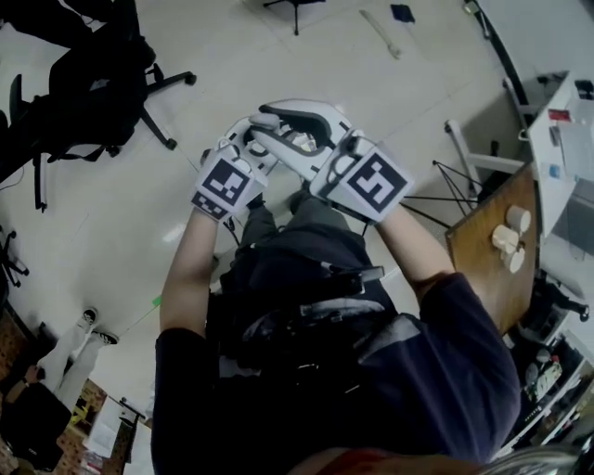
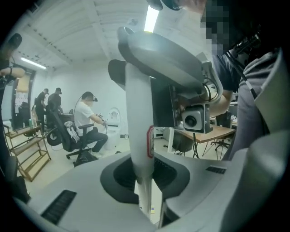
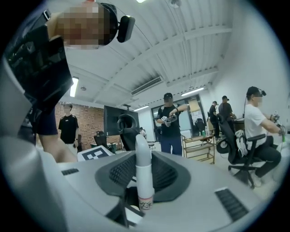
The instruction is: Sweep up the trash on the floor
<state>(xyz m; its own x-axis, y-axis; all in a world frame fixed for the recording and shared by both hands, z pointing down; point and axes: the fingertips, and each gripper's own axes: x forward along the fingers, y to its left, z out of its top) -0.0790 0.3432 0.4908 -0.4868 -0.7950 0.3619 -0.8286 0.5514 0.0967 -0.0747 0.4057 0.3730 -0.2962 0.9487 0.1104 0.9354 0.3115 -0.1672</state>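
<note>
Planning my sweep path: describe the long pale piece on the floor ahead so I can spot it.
Look at the pale floor along the head view's top edge, right of the black stand's feet. A long thin pale strip lies there slantwise; unlike the small dark blue square beside it, it is light and elongated.

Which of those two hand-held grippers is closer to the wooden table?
Right. The right gripper is on the wooden table's side, not touching it; the left gripper sits beside the right one, farther from the table.
</note>
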